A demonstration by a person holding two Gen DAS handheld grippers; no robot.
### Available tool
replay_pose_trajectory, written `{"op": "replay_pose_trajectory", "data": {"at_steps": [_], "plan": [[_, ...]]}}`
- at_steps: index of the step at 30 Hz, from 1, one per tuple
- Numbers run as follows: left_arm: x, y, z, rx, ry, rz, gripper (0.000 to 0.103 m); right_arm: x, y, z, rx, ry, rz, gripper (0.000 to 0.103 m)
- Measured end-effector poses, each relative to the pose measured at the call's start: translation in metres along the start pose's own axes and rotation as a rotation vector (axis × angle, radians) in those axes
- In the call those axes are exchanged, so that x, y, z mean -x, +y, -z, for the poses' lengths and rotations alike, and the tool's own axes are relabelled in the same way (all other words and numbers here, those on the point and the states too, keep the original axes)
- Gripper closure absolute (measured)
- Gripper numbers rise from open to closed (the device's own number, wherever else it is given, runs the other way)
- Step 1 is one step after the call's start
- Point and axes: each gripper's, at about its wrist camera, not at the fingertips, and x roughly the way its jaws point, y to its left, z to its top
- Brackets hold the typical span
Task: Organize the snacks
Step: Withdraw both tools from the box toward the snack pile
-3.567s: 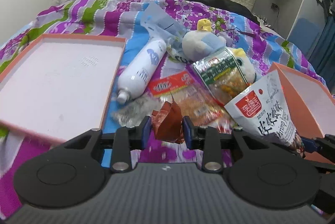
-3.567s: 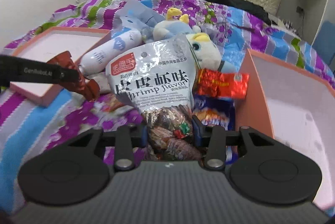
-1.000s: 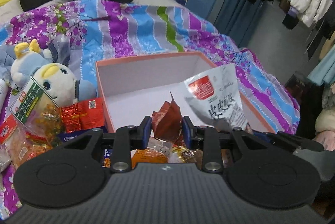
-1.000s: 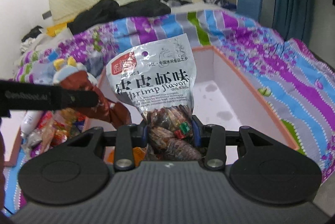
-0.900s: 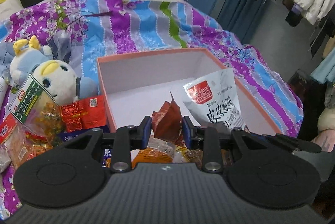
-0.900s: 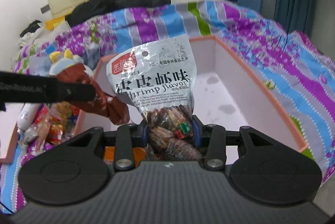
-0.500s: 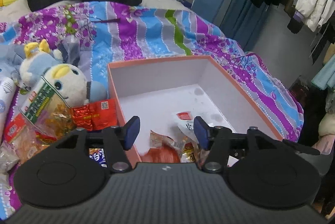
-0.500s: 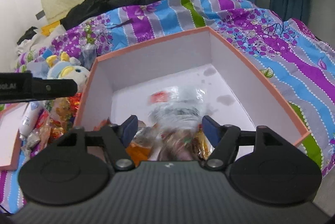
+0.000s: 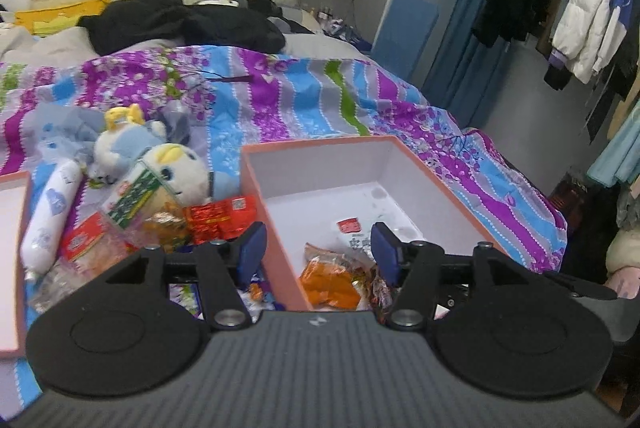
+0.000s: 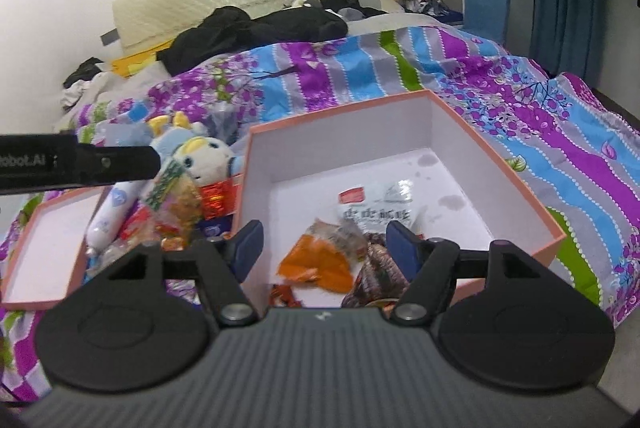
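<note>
An orange box (image 9: 416, 167) (image 10: 496, 163) with white inside sits on the striped bedspread. In it lie a silver shrimp-flavour bag (image 10: 378, 205) (image 9: 354, 234), an orange packet (image 10: 316, 262) (image 9: 328, 278) and a brown packet (image 10: 378, 268). My left gripper (image 9: 318, 254) is open and empty above the box's near left wall. My right gripper (image 10: 326, 248) is open and empty above the box's near end. More snacks lie left of the box: a red foil pack (image 9: 220, 218) (image 10: 218, 197) and a green-labelled bag (image 9: 138, 199) (image 10: 172, 189).
Two plush toys (image 9: 176, 167) (image 10: 200, 153) and a white bottle (image 9: 50, 211) (image 10: 108, 218) lie left of the box. The box lid (image 10: 40, 252) lies open at far left. Black clothes (image 9: 180, 17) are on the bed's far end. Coats (image 9: 588, 15) hang at right.
Both grippers opened and dropped their packs into the box: the brown packet from the left, the shrimp bag from the right. Both have since pulled back a little.
</note>
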Motion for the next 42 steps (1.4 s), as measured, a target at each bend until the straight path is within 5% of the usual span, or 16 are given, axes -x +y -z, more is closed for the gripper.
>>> {"op": "replay_pose_trajectory", "data": {"at_steps": [3, 24, 42], "plan": [[0.022, 0.009, 0.01, 0.015, -0.011, -0.02, 0.04, 0.015, 0.014, 0.005, 0.023, -0.009, -0.009, 0.022], [0.1, 0.096, 0.083, 0.144, 0.014, -0.175, 0.039, 0.056, 0.108, 0.031, 0.09, 0.082, -0.101, 0.022], [0.104, 0.146, 0.122, 0.235, 0.1, -0.296, 0.04, 0.121, 0.239, -0.048, 0.495, 0.151, -0.347, 0.022]]}}
